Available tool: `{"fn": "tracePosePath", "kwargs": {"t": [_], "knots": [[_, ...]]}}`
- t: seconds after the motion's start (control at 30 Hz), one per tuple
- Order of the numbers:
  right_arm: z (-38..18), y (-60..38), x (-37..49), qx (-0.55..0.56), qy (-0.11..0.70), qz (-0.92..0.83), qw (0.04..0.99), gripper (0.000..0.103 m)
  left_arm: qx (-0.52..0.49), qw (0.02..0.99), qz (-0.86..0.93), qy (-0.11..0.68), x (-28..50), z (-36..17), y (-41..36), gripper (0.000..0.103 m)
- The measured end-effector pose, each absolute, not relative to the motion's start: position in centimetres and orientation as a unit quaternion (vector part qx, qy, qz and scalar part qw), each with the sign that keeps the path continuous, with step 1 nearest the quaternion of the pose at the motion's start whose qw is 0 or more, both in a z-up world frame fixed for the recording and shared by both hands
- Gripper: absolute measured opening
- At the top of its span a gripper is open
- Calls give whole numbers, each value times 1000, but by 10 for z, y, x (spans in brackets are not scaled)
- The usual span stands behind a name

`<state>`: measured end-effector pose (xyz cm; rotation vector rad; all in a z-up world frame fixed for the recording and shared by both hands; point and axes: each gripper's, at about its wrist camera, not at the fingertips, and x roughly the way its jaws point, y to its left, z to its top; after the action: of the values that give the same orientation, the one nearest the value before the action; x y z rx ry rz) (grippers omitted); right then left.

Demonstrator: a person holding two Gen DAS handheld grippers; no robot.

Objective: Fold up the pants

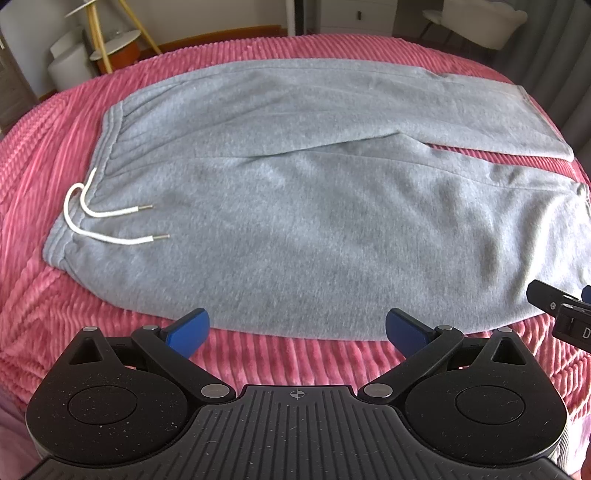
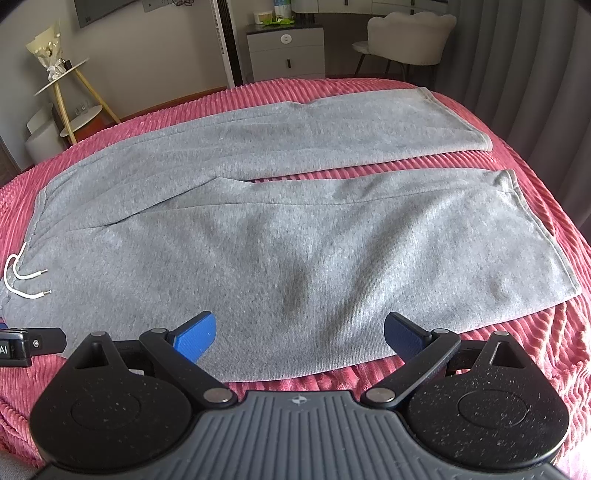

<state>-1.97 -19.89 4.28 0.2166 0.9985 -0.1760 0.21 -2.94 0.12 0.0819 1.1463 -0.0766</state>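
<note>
Grey sweatpants (image 1: pixel 295 206) lie flat on a pink ribbed bedspread (image 1: pixel 44 295), waistband to the left, both legs running right. A white drawstring (image 1: pixel 96 218) rests on the waist. In the right wrist view the same pants (image 2: pixel 295 240) show two legs with a narrow gap of pink between them, and the drawstring (image 2: pixel 22 280) at far left. My left gripper (image 1: pixel 297 328) hovers open at the near edge of the pants, nothing between its blue pads. My right gripper (image 2: pixel 299 332) is open too, over the near leg's edge. Each gripper shows at the other view's side edge.
Beyond the far side of the bed (image 2: pixel 535 369) stand a white nightstand (image 2: pixel 286 51), a white chair (image 2: pixel 406 33), a yellow-legged side table (image 2: pixel 74 81) and grey curtains (image 2: pixel 535 55). Pink spread borders the pants on every side.
</note>
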Motion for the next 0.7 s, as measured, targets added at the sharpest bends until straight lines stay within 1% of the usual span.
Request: {"fn": "tracePosePath", "kwargs": {"t": [0.47,0.7], "knots": [[39,-204,-21,121,472,-85,869,98,33,838,-38,544,4,-2,-28,103],[39,-203,-24,106,439,-74,889,98,11,841,-42,540,10,-2,-24,103]]}}
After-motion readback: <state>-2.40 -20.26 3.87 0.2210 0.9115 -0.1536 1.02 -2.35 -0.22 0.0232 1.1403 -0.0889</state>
